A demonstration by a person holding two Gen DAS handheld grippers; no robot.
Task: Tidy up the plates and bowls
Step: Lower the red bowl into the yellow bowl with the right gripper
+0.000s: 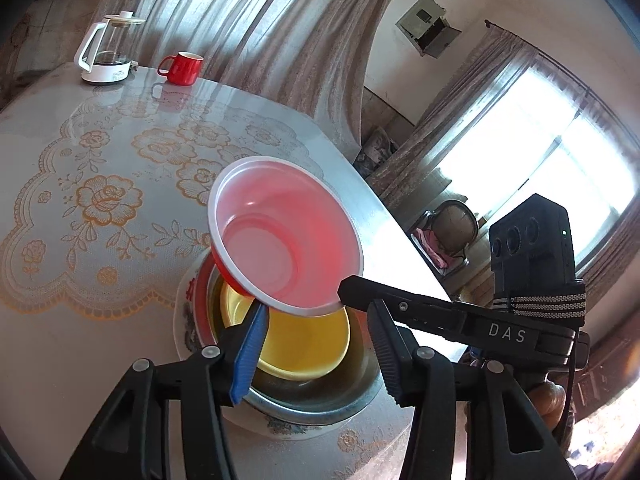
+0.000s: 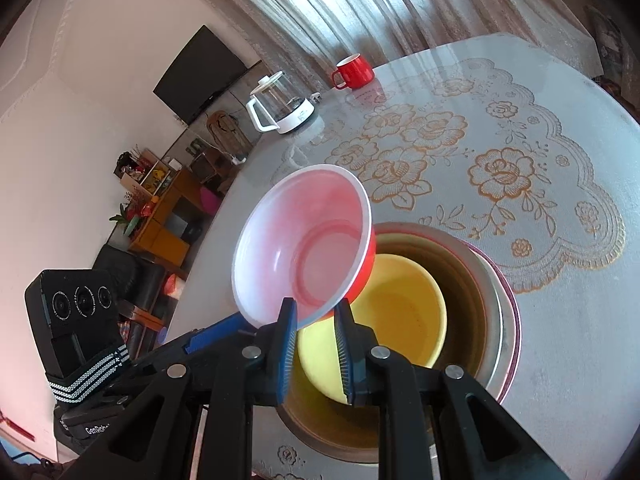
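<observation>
Tilted red bowl point(image 2: 308, 248) blocks yellow bowl point(image 2: 400, 312) below.

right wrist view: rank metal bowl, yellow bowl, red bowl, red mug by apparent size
1. Metal bowl, widest rim.
2-3. Red bowl and yellow bowl look alike; the red one is lifted nearer the camera by the right gripper, so no ranking.
4. Red mug, smallest, but farthest away.

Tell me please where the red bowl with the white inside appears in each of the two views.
Left wrist: red bowl at centre, tilted above the yellow bowl.
Right wrist: red bowl at centre, left of the yellow bowl.
Shared landmark: red mug.
</observation>
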